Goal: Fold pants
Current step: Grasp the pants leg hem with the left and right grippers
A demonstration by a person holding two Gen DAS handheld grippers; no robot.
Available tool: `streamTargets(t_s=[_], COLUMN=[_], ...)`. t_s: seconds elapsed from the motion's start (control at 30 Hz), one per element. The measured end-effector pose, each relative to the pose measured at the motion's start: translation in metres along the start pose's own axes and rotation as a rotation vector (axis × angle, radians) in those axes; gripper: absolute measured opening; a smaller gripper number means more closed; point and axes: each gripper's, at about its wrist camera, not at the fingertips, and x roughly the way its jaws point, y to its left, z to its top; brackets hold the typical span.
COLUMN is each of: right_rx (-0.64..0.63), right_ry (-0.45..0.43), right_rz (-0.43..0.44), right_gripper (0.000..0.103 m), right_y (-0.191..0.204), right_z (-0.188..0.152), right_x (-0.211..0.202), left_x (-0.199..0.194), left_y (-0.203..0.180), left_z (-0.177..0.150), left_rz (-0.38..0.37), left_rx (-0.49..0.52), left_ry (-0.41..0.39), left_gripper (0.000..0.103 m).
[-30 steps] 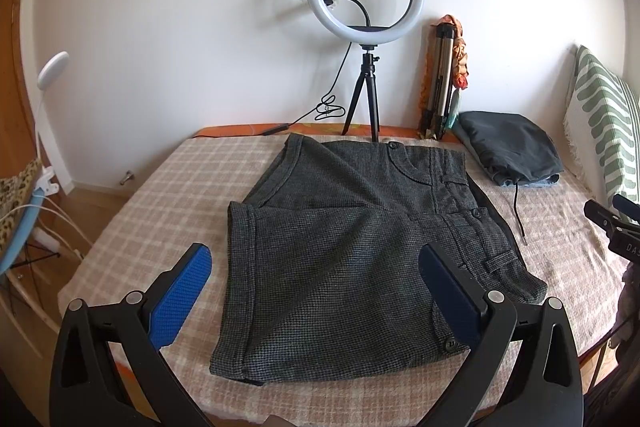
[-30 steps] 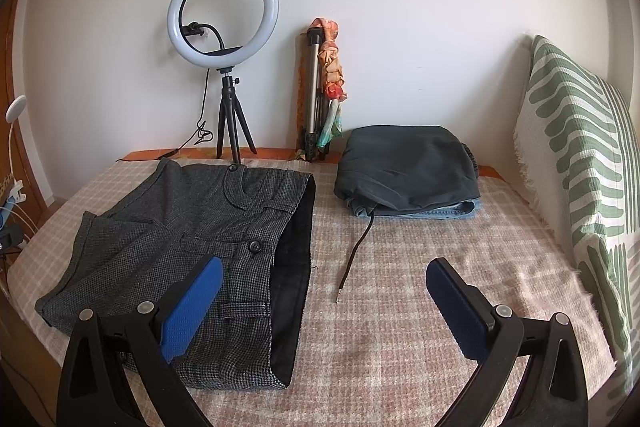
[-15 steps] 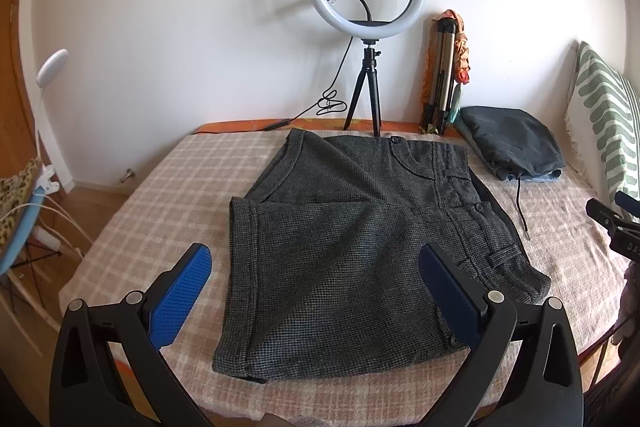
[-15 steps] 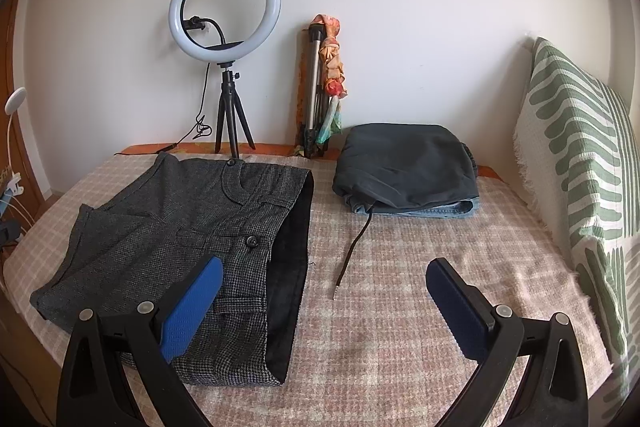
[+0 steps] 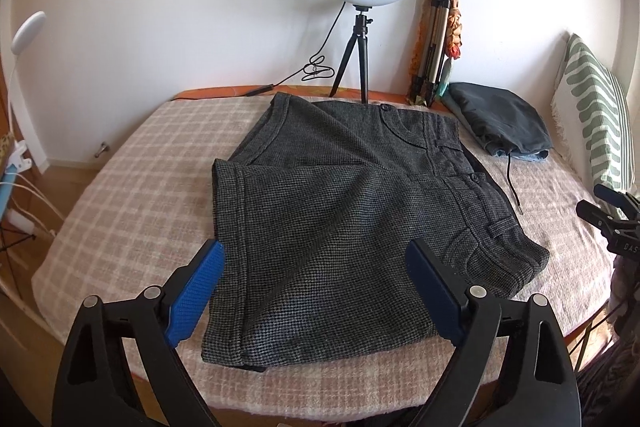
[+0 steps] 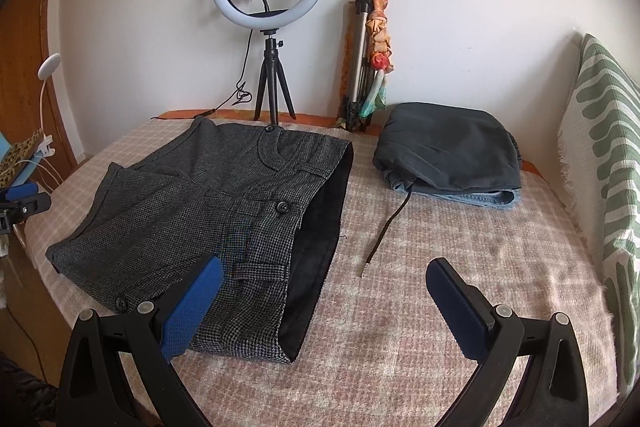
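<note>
Pants [image 5: 360,219] of grey houndstooth lie flat on the checked bed [image 5: 132,179], already doubled leg over leg, just ahead of and below the left gripper [image 5: 316,291], whose jaws stand wide apart and hold nothing. Ahead and left of the right gripper [image 6: 320,303], equally wide and empty, lies the waistband with its dark lining. A clean next fold probably means pinching both layers at the near hem and waistband corners, then lifting evenly so the edges meet.

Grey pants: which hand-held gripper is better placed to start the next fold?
Probably the left hand-held gripper: it frames the grey pants. The right hand-held gripper mostly faces bare blanket.
</note>
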Motion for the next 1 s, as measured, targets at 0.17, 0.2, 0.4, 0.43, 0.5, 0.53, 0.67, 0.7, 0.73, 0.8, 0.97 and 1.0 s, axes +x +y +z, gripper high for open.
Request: streamTargets(t_s=[0.17,0.2,0.4,0.43,0.5,0.53,0.67,0.7,0.73,0.8,0.97,1.0], right_rx=[-0.114,-0.139,-0.418,-0.463,-0.498,-0.506,-0.604,-0.632,-0.653,-0.668,-0.697,-0.701], right_ry=[-0.018,-0.005,0.06,0.071,0.101,0.126,0.172,0.174,0.182,0.2,0.225,0.223], right_rz=[0.061,0.091,0.215,0.218,0.243,0.265,0.28,0.268,0.259,0.249,0.239,0.238], right_gripper=[0.103,0.103,0.09,0.089,0.088,0.087,0.08,0.08,0.08,0.077,0.074,0.074], right_y=[0.012,0.016,0.051,0.056,0.063,0.064,0.079,0.081,0.083,0.083,0.08,0.079], right_z=[-0.011,-0.013,-0.034,-0.039,-0.045,-0.047,-0.06,-0.062,-0.064,-0.067,-0.07,-0.07], right_x=[0.006,0.008,0.018,0.02,0.024,0.028,0.037,0.041,0.044,0.052,0.062,0.062], left_x=[0.005,0.005,0.001,0.002,0.004,0.006,0.016,0.019,0.022,0.03,0.045,0.046], left_y=[0.002,0.001,0.002,0.003,0.006,0.007,0.006,0.006,0.007,0.01,0.023,0.026], left_z=[-0.01,-0.011,-0.021,-0.023,-0.03,-0.034,-0.053,-0.056,-0.058,-0.061,-0.062,-0.063], left_rz=[0.002,0.0,-0.05,-0.06,-0.069,-0.073,-0.072,-0.067,-0.064,-0.047,0.008,0.008], left_rx=[0.039,0.053,0.122,0.13,0.155,0.173,0.261,0.28,0.295,0.324,0.377,0.373], left_ry=[0.037,0.042,0.085,0.102,0.139,0.164,0.26,0.277,0.294,0.322,0.353,0.359], left_gripper=[0.074,0.073,0.069,0.069,0.069,0.069,0.069,0.069,0.069,0.069,0.069,0.069])
